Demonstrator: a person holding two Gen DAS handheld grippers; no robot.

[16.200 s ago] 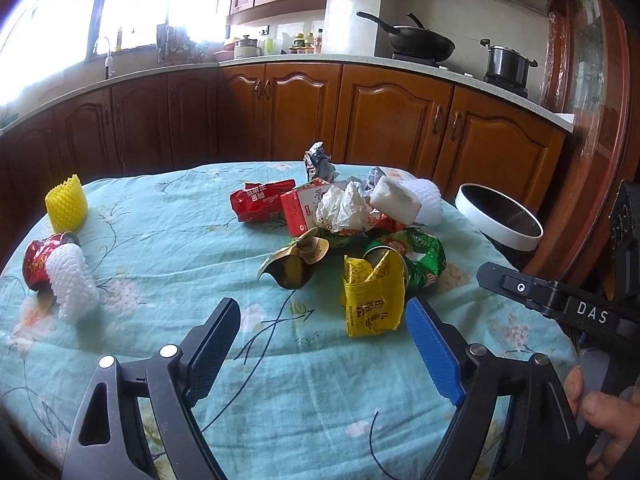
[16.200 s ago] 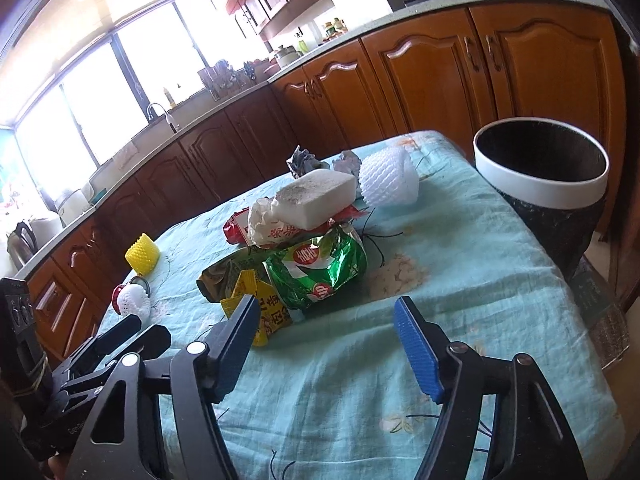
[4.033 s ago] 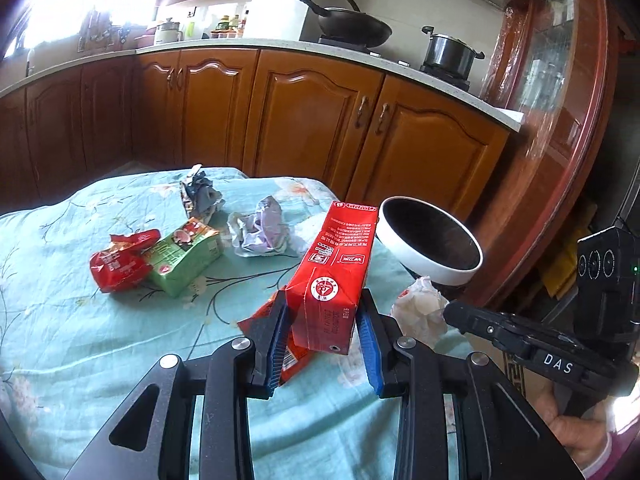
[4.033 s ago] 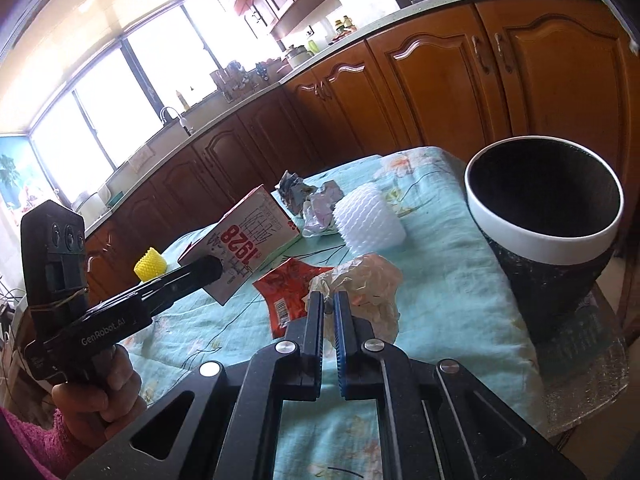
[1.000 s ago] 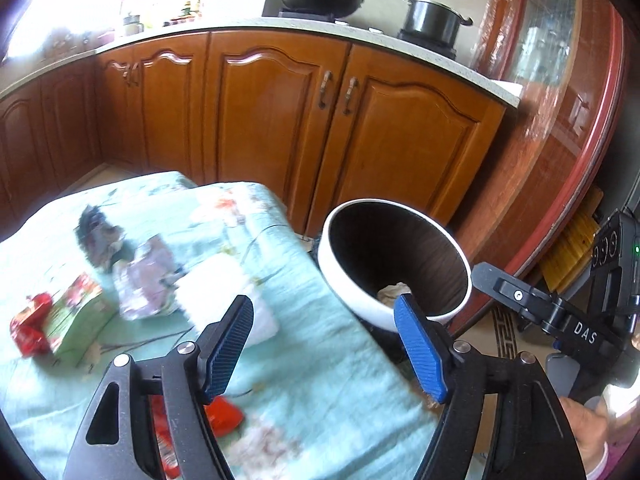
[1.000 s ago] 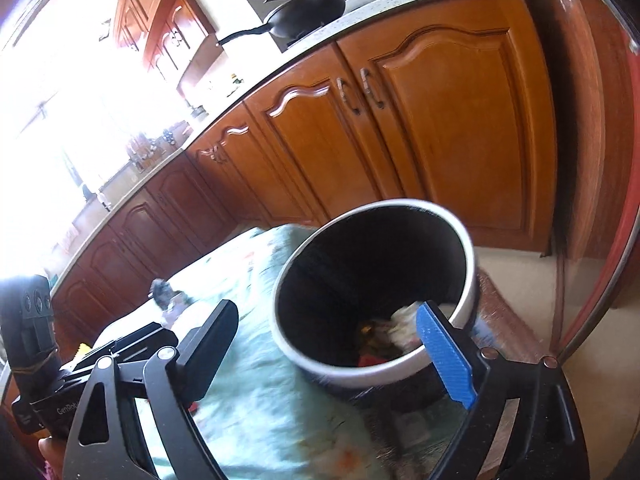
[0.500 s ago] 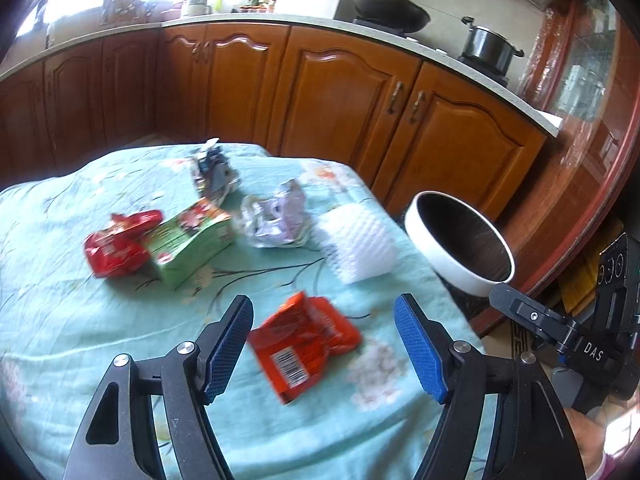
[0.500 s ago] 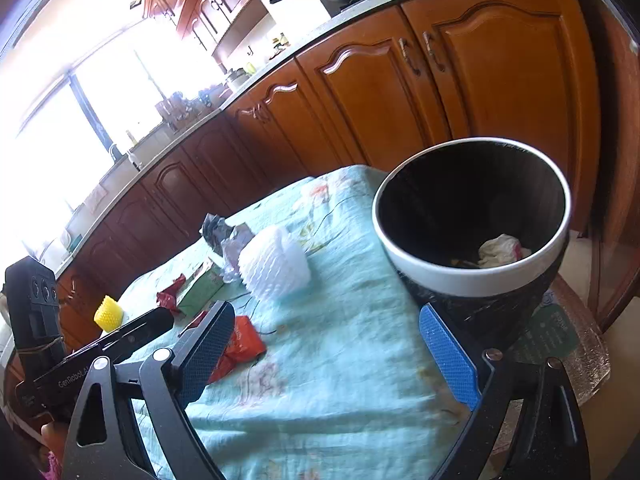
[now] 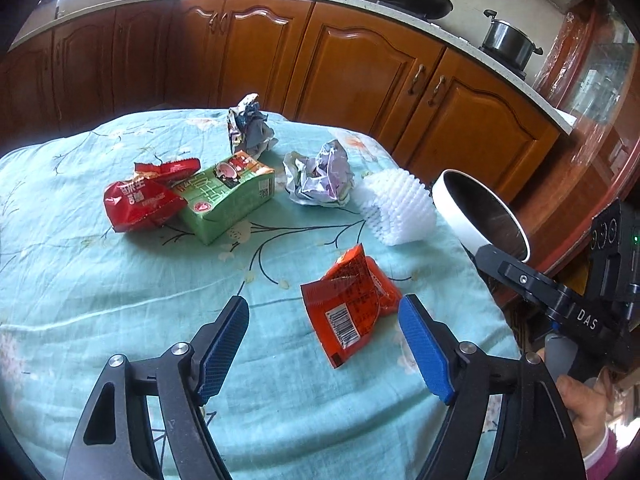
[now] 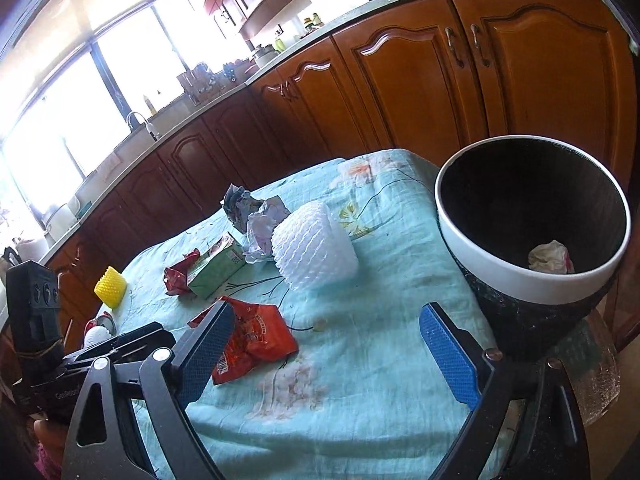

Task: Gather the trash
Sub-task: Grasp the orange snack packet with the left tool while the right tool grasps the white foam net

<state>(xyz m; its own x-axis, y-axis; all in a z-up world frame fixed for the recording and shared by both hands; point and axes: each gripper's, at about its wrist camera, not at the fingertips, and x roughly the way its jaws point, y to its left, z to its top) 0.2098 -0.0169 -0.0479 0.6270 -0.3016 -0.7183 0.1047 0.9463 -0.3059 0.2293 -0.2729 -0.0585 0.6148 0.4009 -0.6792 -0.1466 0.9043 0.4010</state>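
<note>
A flat red wrapper point(image 9: 352, 304) lies on the teal tablecloth point(image 9: 120, 300) between the blue pads of my left gripper point(image 9: 324, 340). Its jaws are opening, and the pads do not touch the wrapper. My right gripper point(image 10: 328, 344) is open and holds nothing; the same red wrapper point(image 10: 252, 340) lies by its left finger. The black bin with a white rim point(image 10: 520, 284) stands off the table's right edge with crumpled paper point(image 10: 550, 256) inside. A white foam net point(image 9: 396, 208), a green carton point(image 9: 224, 200), a red bag point(image 9: 136, 204) and two crumpled foil wrappers point(image 9: 320, 176) lie farther back.
A yellow foam net point(image 10: 110, 286) sits near the table's far left edge. Wooden kitchen cabinets point(image 9: 360, 72) run behind the table. A hand point(image 9: 584, 400) holds the right gripper's body at the lower right of the left wrist view.
Both views have swung from the bin back over the table. My left gripper has come closer to the red wrapper, with its jaws a little wider.
</note>
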